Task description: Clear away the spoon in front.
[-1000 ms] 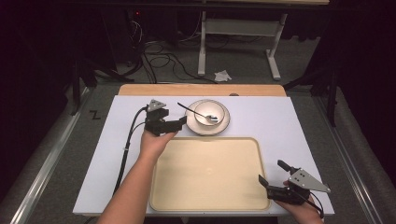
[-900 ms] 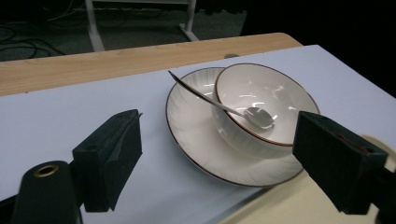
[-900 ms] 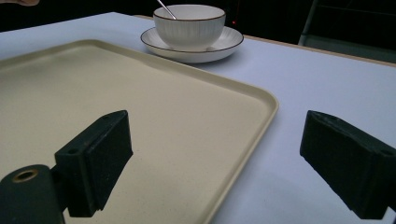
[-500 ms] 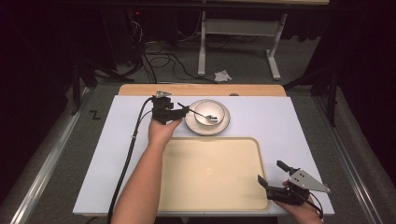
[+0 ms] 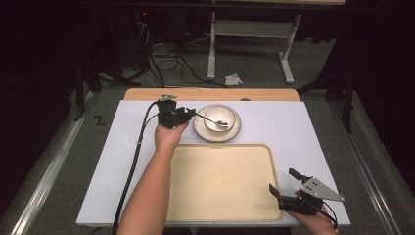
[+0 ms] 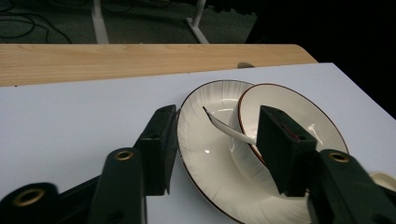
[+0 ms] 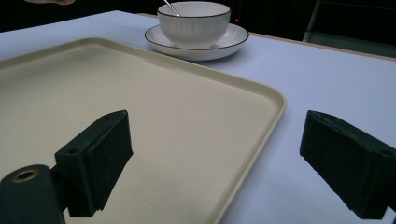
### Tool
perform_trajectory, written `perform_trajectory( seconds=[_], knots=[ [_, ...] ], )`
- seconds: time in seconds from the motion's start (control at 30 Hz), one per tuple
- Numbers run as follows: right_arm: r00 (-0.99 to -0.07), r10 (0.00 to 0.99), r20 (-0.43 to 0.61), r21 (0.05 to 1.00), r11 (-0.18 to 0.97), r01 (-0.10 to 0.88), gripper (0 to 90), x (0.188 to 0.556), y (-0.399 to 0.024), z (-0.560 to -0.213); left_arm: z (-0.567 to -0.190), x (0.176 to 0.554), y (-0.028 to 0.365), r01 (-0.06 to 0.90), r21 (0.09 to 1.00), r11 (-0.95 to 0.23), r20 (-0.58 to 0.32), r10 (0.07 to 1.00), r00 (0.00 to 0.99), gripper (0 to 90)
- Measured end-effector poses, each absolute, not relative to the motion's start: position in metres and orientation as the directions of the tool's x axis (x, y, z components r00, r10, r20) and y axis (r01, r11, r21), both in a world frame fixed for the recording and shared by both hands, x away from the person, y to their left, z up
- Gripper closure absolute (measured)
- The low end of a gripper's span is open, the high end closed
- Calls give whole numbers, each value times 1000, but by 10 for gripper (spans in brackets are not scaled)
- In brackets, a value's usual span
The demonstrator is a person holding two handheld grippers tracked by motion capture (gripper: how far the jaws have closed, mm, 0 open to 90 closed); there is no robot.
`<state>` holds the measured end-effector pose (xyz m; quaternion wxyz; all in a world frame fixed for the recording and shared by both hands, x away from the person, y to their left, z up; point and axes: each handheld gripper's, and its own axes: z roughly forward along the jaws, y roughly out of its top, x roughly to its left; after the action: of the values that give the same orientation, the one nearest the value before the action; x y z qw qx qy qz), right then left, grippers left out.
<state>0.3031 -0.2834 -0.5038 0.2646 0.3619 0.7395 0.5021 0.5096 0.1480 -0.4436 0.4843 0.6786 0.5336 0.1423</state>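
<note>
On the white table (image 5: 318, 147), in the lower middle of the high view: a big cream tray (image 5: 220, 186), bare. Just above the tray, at the top middle: a white plate (image 5: 235, 131) with a white bowl (image 5: 227, 116) on it. In the bowl: a spoon (image 5: 210, 119).

Lies slanted, with the round end down in the bowl and the thin handle up and out over the bowl's left edge. Points right at the left gripper (image 5: 190, 113), just left of the plate. Sits well apart from the right gripper (image 5: 283, 181), down in the lower right by the tray's corner. So a job for the left hand, most likely.

In the left gripper view: handle tip in the middle of the frame, between the two black jaws, touching neither one. Closing in on it just now, about half shut, with a gap on each side. No grip yet. Below the tip, the plate's left rim.

On the right side: jaws wide open, nothing held, the tray's edge under the gap.

Probably needs a bit more squeeze across the thin handle.
</note>
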Motion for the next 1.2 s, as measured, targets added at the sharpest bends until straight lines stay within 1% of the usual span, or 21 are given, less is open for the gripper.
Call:
perform_trajectory(
  seconds=[0.17,0.2,0.23,0.27,0.33,0.37,0.4,0.43,0.67,0.83,0.9,0.93,0.97,1.03,1.13,1.2],
  knots=[
    [-600,799,-33,934,239,266,100,303,-283,-504,-444,509,146,592,804,46,-336,857,390,543],
    [-602,797,-34,934,239,264,100,303,-283,-504,-444,509,146,594,803,40,-338,853,399,601],
    [-602,797,-34,934,239,264,100,303,-283,-504,-444,509,146,594,803,40,-338,853,399,629],
    [-602,798,-33,934,238,265,100,303,-283,-504,-445,509,146,594,804,31,-335,849,408,629],
    [-599,800,-32,934,238,268,101,303,-283,-504,-445,509,146,597,802,27,-336,846,413,676],
    [-599,800,-32,934,238,268,102,303,-283,-504,-445,508,146,597,802,24,-336,845,416,715],
    [-599,800,-32,934,238,268,102,303,-283,-504,-445,508,146,594,804,23,-335,844,419,715],
    [-599,800,-32,933,238,269,102,303,-283,-504,-443,506,148,577,816,33,-341,834,434,758],
    [-602,798,-35,933,243,267,102,303,-281,-504,-438,500,149,555,832,25,-332,824,460,856],
    [-599,800,-30,931,240,275,102,303,-280,-504,-437,496,150,549,835,43,-353,807,474,868],
    [-599,800,-29,931,240,276,102,303,-280,-504,-437,496,150,550,834,42,-350,810,470,852],
    [-602,798,-35,931,245,270,102,303,-280,-504,-438,497,151,556,830,41,-354,810,467,825],
    [-604,796,-39,931,248,266,103,303,-280,-504,-439,498,151,561,827,42,-357,811,465,816],
    [-605,796,-40,932,249,265,102,303,-280,-504,-441,499,152,564,825,44,-357,814,459,815],
    [-602,798,-34,930,246,273,104,304,-281,-505,-442,502,153,566,822,64,-370,816,444,720],
    [-603,797,-36,929,249,273,103,304,-281,-505,-442,502,153,563,823,70,-368,822,435,689]
  ],
)
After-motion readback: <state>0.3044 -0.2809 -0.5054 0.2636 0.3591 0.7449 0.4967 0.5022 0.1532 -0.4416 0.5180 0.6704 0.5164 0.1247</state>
